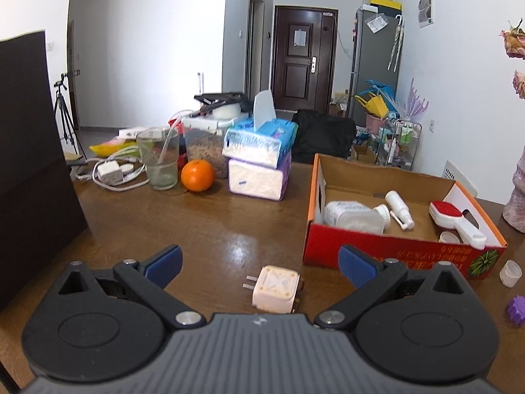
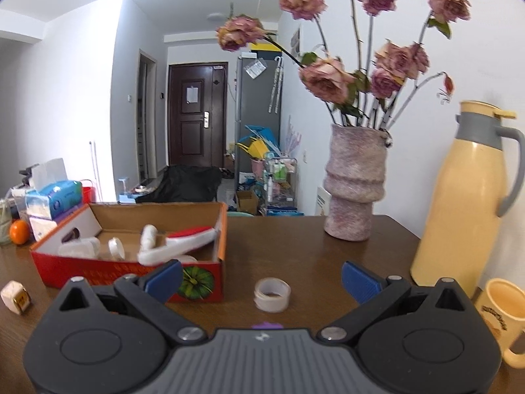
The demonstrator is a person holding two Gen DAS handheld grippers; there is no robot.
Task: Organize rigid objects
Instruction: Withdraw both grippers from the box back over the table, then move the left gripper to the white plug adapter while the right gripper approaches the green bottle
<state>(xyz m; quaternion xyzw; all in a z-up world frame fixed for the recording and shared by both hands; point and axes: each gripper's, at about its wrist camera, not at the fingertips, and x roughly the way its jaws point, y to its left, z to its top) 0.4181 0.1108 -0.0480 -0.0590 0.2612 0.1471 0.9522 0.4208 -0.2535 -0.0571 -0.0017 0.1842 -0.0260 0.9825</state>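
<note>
The left hand-held gripper point(image 1: 261, 264) hangs low over the bench point(image 1: 203, 229) with its blue pads spread wide and nothing between them, and the white plug adapter point(image 1: 275, 290) lies on the wood just beneath that gap, its two metal prongs pointing left. It looks like a small, light, hard plastic block with smooth sides, so I judge it will not give under pressure but could skid on the glossy wood; the surest hold seems to be across its two flat opposite faces, well clear of the prongs. The right hand-held gripper point(image 2: 262, 277) is likewise wide open and empty, and a roll of clear tape point(image 2: 272, 295) lies flat on the bench between its pads, with a purple ridged piece point(image 2: 266, 325) partly hidden at the gripper body's edge. The roll should be light and stiff, best pinched across its outer rim, though the rounded wall may slip. Just beyond, the red cardboard box point(image 1: 377, 256) already holds a white bottle point(image 1: 354, 216), a spray bottle point(image 1: 398, 208) and a red-faced brush point(image 1: 454, 218), and a small clear cup point(image 1: 510, 273) stands outside its right end. Farther back sit an orange point(image 1: 197, 175), stacked tissue packs point(image 1: 259, 161), a vase of dried roses point(image 2: 356, 193) and a yellow thermos point(image 2: 466, 203).
</note>
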